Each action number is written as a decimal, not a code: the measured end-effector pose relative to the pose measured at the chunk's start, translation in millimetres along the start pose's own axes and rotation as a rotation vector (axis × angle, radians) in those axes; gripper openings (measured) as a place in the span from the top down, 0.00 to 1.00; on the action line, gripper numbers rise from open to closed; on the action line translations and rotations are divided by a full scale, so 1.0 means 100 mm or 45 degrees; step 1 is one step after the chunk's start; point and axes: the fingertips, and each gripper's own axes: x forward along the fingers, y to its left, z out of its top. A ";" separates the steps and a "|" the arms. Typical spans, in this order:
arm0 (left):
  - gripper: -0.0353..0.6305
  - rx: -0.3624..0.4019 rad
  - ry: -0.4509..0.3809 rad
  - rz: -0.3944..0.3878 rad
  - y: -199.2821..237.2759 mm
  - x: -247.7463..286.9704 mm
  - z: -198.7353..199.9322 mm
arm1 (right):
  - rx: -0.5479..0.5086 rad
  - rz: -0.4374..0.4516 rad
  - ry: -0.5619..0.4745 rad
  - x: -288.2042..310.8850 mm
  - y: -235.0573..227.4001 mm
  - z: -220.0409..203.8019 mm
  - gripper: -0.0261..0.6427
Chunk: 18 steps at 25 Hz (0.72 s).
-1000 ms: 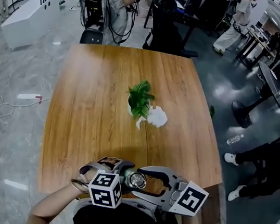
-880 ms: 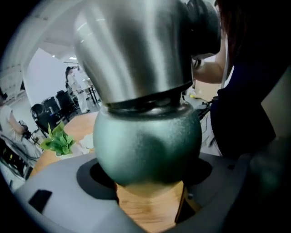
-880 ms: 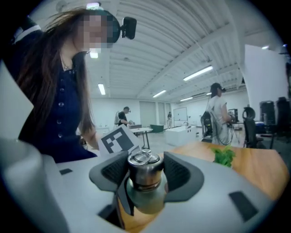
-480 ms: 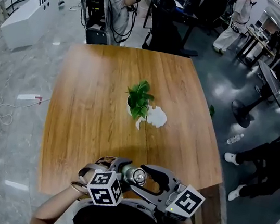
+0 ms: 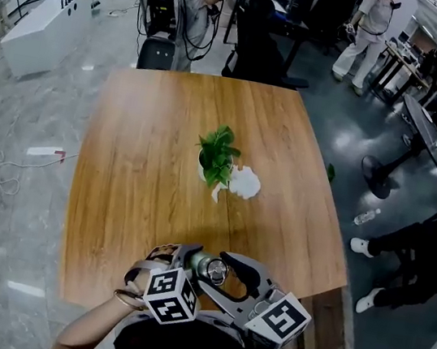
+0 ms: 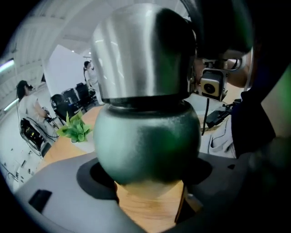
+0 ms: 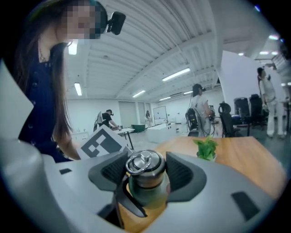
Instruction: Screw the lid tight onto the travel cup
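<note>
The travel cup has a dark green body (image 6: 145,141) and a steel lid (image 6: 141,54) with a ring on top (image 7: 142,161). It is held upright just above the wooden table's (image 5: 155,159) near edge, close to the person's body. My left gripper (image 6: 145,179) is shut on the green body, which fills the left gripper view. In the right gripper view my right gripper (image 7: 144,175) is shut on the steel lid, a pad (image 7: 178,172) on each side. In the head view the lid (image 5: 213,270) shows between the left gripper (image 5: 192,266) and the right gripper (image 5: 225,277).
A small potted plant (image 5: 218,155) stands mid-table with a white crumpled object (image 5: 243,183) beside it. A black chair (image 5: 155,53) sits beyond the far edge. People and desks stand farther off to the right and at the back.
The right gripper has swung round the lid, and its marker cube has moved left and nearer the person. The left gripper's cube has shifted slightly right. The cup stays in both grips.
</note>
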 end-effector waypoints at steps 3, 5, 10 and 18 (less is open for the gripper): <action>0.35 0.118 -0.059 -0.158 -0.15 -0.04 0.00 | 0.027 0.156 0.036 -0.04 0.13 0.01 0.57; 0.35 0.199 -0.088 -0.263 -0.26 -0.06 0.00 | -0.046 0.226 0.133 -0.06 0.21 -0.07 0.55; 0.35 0.108 -0.058 -0.215 -0.21 0.00 0.00 | -0.122 0.145 0.116 0.00 0.14 -0.10 0.56; 0.35 -0.008 -0.081 -0.124 -0.10 0.01 0.02 | 0.061 0.084 0.007 -0.01 0.08 0.01 0.55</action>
